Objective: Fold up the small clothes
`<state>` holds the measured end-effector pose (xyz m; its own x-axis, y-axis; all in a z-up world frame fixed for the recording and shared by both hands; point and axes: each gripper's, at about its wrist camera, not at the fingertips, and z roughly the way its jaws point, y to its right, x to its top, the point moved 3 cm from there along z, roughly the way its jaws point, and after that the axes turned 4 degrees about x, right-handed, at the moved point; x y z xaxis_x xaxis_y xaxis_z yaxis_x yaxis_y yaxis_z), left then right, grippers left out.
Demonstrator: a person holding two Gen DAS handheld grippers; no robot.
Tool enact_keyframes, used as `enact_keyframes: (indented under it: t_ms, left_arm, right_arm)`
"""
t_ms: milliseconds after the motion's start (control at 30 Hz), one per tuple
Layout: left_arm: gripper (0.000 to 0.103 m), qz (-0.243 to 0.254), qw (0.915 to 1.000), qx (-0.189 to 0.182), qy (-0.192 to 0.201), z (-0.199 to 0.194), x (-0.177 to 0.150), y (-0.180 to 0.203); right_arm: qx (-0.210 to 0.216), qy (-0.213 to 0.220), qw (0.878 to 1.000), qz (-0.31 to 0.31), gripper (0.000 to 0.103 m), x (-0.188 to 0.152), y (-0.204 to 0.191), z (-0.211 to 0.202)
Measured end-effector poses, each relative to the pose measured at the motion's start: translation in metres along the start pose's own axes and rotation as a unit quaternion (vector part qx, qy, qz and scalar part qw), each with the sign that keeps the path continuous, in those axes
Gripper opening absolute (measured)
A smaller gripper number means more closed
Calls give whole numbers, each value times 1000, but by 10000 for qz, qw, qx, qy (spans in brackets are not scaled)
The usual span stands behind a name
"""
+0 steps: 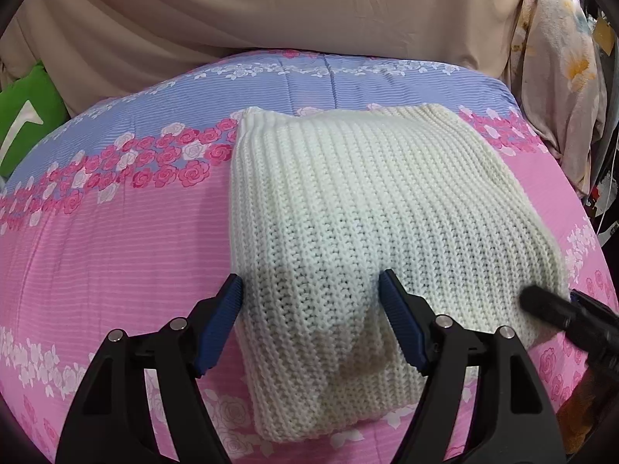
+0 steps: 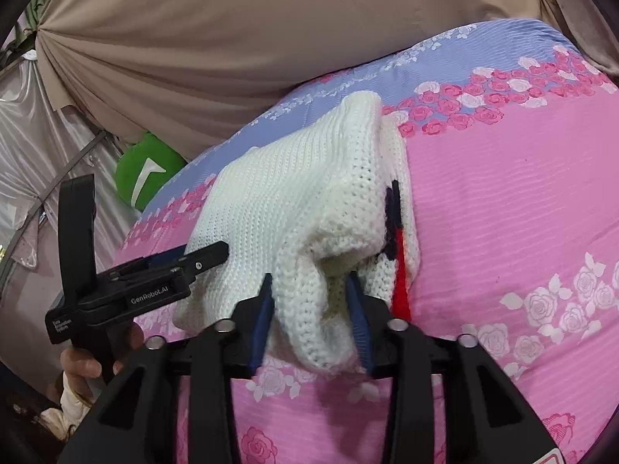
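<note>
A cream ribbed knit garment (image 1: 348, 208) lies folded on the pink and blue floral bedspread (image 1: 116, 232). My left gripper (image 1: 311, 290) is open, its blue-padded fingers (image 1: 222, 317) standing either side of the garment's near left corner. In the right wrist view the garment (image 2: 294, 201) shows a black and red stripe along its right edge. My right gripper (image 2: 309, 290) has its fingers around a thick fold of the near hem, jaws still apart. The left gripper also shows in the right wrist view (image 2: 201, 259), and the right gripper shows at the right edge of the left wrist view (image 1: 557, 305).
A beige draped sheet (image 1: 271, 11) hangs behind the bed. A green cushion (image 1: 23, 116) sits at the far left. A floral cloth (image 1: 561, 77) hangs at the right. Silvery fabric (image 2: 31, 135) hangs left of the bed.
</note>
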<state>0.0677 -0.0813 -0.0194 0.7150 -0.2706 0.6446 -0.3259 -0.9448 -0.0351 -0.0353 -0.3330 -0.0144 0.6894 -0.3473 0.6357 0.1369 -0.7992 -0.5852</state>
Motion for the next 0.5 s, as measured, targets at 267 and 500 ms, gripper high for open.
enact_keyframes:
  t_ms: [267,500]
  left_arm:
    - [72,6,10000,4,3,0,-3,2]
    - [74,-63,10000,18,-48,1,-3,1]
  right_arm:
    - [-811,-141,9966,-60,9,-14,14,-1]
    - [-477,-1,9988,74,19,-12,12,-11]
